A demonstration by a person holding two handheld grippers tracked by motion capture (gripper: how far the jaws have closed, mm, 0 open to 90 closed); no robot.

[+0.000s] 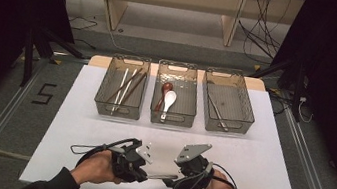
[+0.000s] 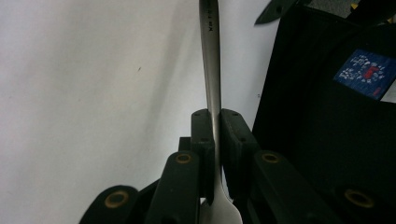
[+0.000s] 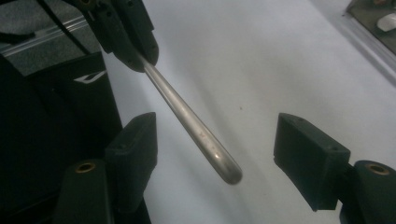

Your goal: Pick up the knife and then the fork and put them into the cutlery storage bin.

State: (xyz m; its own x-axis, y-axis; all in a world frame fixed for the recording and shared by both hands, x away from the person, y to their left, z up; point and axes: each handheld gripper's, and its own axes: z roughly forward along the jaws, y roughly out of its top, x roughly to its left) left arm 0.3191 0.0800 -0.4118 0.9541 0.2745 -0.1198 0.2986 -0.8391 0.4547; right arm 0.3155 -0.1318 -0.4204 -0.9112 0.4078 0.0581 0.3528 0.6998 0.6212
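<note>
A metal fork (image 2: 212, 60) is clamped between the pads of my left gripper (image 2: 217, 126), tines toward the camera and handle pointing away. In the high view the left gripper (image 1: 146, 174) is at the table's near edge, with the fork's handle (image 1: 163, 176) stretching level toward my right gripper (image 1: 175, 182). The right gripper (image 3: 217, 149) stands open. The rounded end of the handle (image 3: 191, 123) lies between its fingers (image 3: 135, 149) and touches neither pad. The left gripper (image 3: 133, 42) holds the handle's far end at upper left in the right gripper view.
Three clear bins stand in a row at the back of the white table (image 1: 258, 153). The left bin (image 1: 105, 82) has chopsticks (image 1: 127, 88), the middle bin (image 1: 171, 120) has two spoons (image 1: 169, 100), and the right bin (image 1: 248, 106) has a metal utensil (image 1: 218, 113).
</note>
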